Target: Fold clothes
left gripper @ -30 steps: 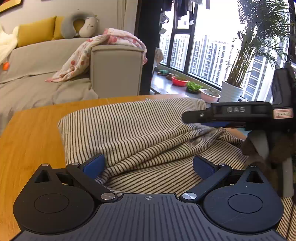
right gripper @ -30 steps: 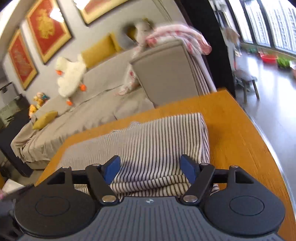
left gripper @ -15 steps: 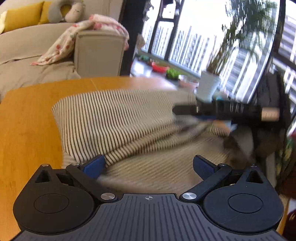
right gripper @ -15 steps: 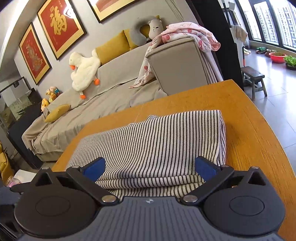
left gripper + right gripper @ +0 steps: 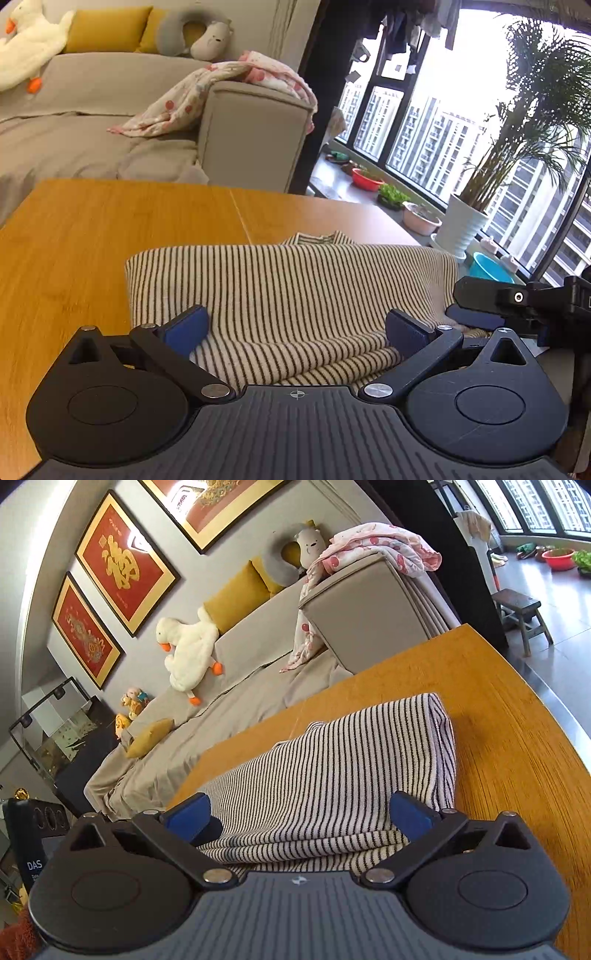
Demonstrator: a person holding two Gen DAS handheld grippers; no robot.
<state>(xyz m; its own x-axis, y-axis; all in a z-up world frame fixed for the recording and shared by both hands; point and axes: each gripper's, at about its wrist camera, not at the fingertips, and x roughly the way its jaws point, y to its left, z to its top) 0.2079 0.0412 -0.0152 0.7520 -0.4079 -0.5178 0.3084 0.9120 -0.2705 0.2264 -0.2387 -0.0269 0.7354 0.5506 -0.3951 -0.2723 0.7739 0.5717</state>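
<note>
My left gripper [image 5: 295, 328] is spread wide, its blue pads [image 5: 186, 328] apart over the near edge of the striped garment [image 5: 288, 288], with nothing pinched between them. The garment lies folded on the wooden counter [image 5: 92, 236], its stripes running away from me, and a bit of its neckline peeks out at the far edge. The near hem is bunched into a couple of soft ridges just in front of my left gripper.

My right gripper [image 5: 299, 816] is also spread, pads wide apart, holding nothing; it hovers at the near edge of the same garment [image 5: 332, 760]. From this side the cloth shows as a thick folded stack, its right-hand fold standing as a rounded edge on the counter [image 5: 498, 738]. In the left wrist view my right gripper [image 5: 480, 306] reaches in from the right edge, its dark finger beside the garment's right corner; I cannot tell whether it touches the cloth.

Beyond the counter stands a grey sofa [image 5: 258, 686] with a pink patterned blanket [image 5: 376, 546] draped over its arm, a white plush duck [image 5: 188, 650] and yellow cushions [image 5: 236, 594]. Red framed pictures [image 5: 122, 561] hang on the wall. By the window stands a potted palm [image 5: 524, 140].
</note>
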